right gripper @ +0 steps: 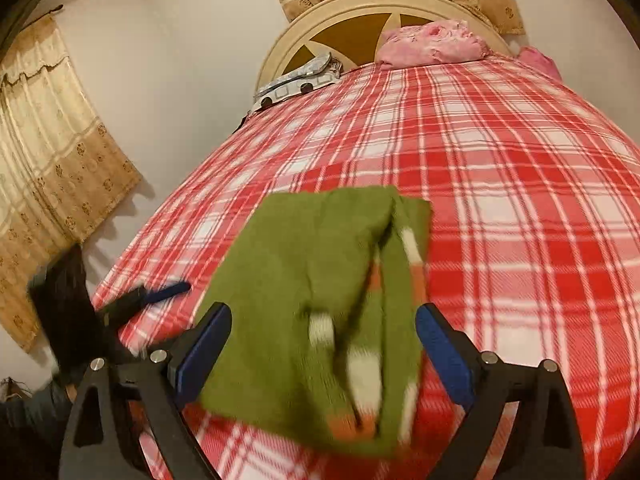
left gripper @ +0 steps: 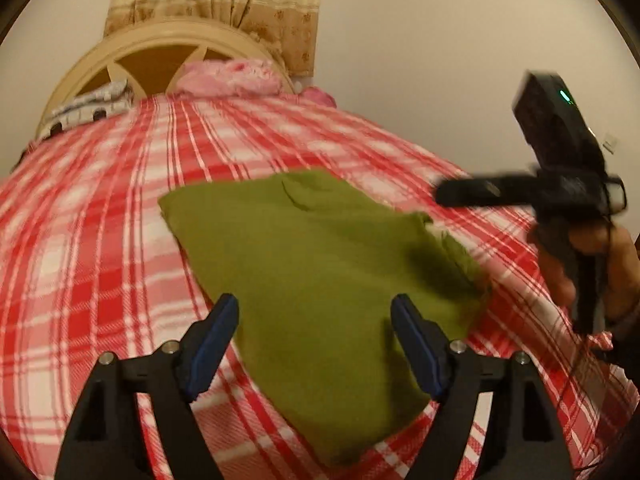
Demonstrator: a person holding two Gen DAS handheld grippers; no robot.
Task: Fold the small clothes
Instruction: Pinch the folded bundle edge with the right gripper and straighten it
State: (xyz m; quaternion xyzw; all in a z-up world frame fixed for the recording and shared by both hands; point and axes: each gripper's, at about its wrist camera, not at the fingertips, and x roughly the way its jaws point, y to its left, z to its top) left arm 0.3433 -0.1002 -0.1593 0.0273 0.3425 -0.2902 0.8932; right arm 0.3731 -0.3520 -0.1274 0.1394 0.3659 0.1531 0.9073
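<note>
a: where's the garment (left gripper: 320, 280)?
b: green, folded, flat on the plaid blanket (left gripper: 100, 240) near the front edge of the bed. white and orange stripes show along one side in the right view.
a: left gripper (left gripper: 314, 312)?
b: jaws spread wide, a pad each side over the cloth, neither pressing it.
a: right gripper (right gripper: 322, 328)?
b: also released, jaws wide above the garment, nothing pinched. a hand (left gripper: 592, 268) holds it.
a: further back?
b: pink bedding (right gripper: 432, 44) by the headboard (right gripper: 340, 28).
</note>
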